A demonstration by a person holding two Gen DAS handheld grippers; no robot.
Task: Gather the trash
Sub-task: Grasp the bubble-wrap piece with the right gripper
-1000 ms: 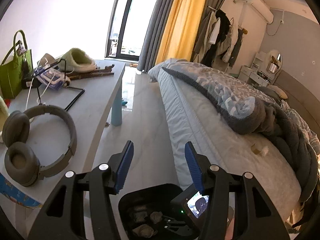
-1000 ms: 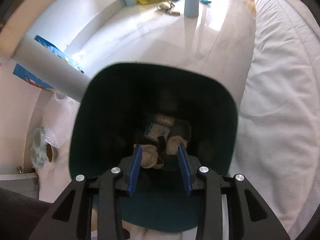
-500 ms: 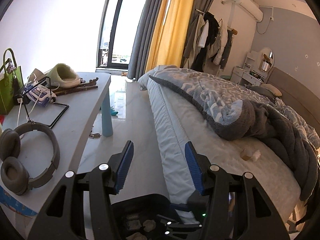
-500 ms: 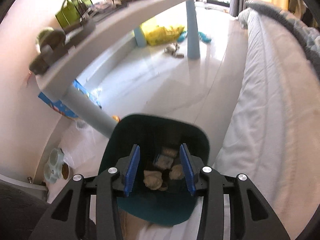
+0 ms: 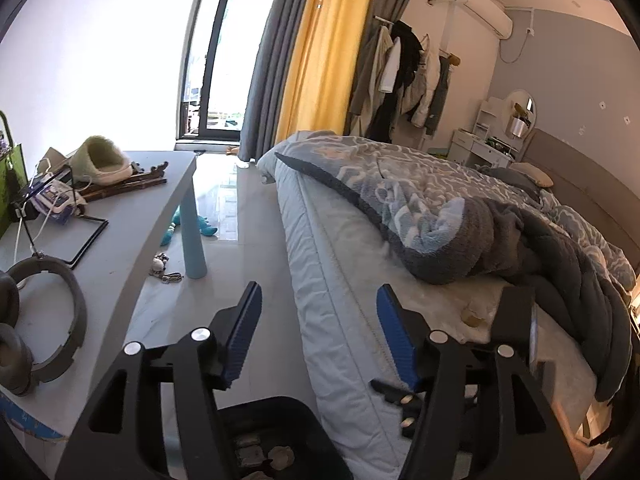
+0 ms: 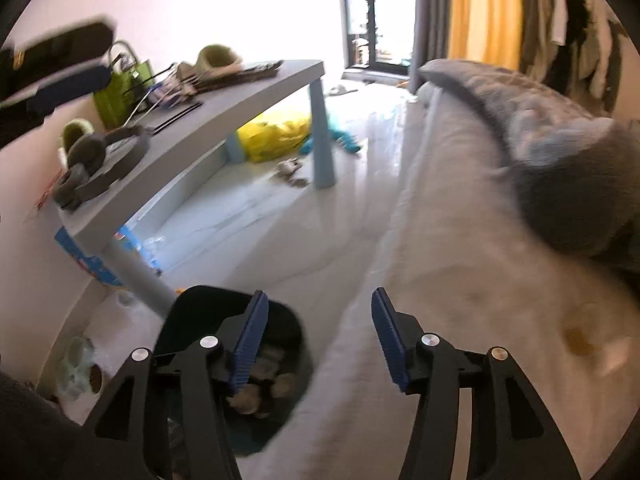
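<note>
We saw the left gripper (image 5: pixel 318 332) spread and empty, right gripper (image 6: pixel 316 340) likewise spread, dark plastic trash bin (image 6: pixel 192 312) of crumpled scraps at seven o'clock, small tan wrapper (image 6: pixel 576 338) on the white mattress (image 6: pixel 460 248) at three o'clock.

A home bedroom: unmade bed (image 5: pixel 360 264) with rumpled blanket (image 5: pixel 460 216), coats (image 5: pixel 404 76) hung by yellow curtains (image 5: pixel 320 52), cluttered side table (image 5: pixel 132 216).
</note>
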